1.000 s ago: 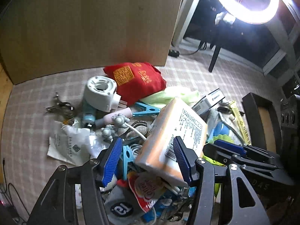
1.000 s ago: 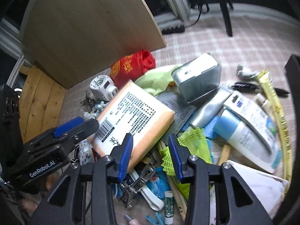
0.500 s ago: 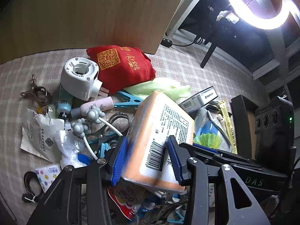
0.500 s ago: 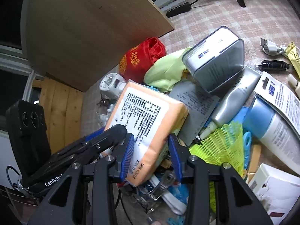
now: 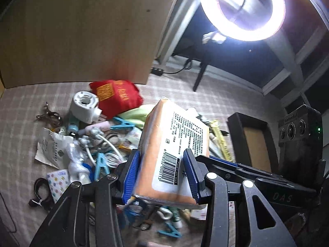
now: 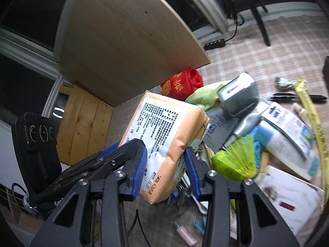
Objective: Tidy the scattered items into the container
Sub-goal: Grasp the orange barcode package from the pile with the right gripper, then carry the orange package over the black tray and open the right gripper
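Observation:
An orange soft tissue pack (image 5: 174, 142) with a white printed label hangs lifted above the pile of clutter, tilted on edge. My left gripper (image 5: 161, 175) is shut on its barcode end, blue pads pressing both faces. My right gripper (image 6: 166, 171) is shut on the same pack (image 6: 164, 131) at a neighbouring edge, and its black fingers (image 5: 236, 164) show in the left wrist view. The left gripper's fingers (image 6: 123, 150) lie close beside the pack in the right wrist view. A black container (image 5: 236, 123) with a brown inside stands at the right.
Below lie a red pouch (image 5: 117, 96), a white round device (image 5: 84, 107), blue clothes pegs (image 5: 121, 126), a white cable (image 5: 102, 142), a green shuttlecock (image 6: 236, 160), a silver tin (image 6: 238, 94) and a white tube (image 6: 287, 131). A wooden board (image 5: 82, 30) stands behind; a ring light (image 5: 242, 8) glares above.
The left jaws have closed onto the tissue pack. Both grippers have risen with it, and the pack has come off the pile and tipped more upright.

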Demonstrator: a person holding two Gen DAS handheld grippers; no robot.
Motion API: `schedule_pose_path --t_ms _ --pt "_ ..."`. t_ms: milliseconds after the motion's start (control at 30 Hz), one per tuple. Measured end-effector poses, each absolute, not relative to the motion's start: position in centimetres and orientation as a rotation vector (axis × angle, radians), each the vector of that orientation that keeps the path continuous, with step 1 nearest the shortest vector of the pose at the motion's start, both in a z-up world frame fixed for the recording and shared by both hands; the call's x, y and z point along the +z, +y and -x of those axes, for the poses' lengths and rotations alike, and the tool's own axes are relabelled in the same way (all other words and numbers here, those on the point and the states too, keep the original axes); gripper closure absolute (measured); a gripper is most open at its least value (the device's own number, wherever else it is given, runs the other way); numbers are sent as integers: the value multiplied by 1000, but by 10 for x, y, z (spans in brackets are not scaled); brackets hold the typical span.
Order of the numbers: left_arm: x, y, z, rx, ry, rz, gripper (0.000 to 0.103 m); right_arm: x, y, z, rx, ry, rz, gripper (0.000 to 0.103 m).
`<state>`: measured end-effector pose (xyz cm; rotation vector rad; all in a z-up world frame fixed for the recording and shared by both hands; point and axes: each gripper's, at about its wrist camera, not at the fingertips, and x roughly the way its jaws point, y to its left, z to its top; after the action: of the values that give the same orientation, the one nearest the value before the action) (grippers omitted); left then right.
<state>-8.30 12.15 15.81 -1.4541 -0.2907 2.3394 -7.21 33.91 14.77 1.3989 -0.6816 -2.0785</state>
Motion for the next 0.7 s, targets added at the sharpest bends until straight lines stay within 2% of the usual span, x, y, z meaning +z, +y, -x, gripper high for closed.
schedule_pose_path --t_ms 333,700 --pt "169 214 56 2216 -219 1387 62 165 442 29 -2228 -755 -1361 64" --pt "170 375 15 1979 -144 1333 62 170 604 -36 -2465 -896 -1371 64"
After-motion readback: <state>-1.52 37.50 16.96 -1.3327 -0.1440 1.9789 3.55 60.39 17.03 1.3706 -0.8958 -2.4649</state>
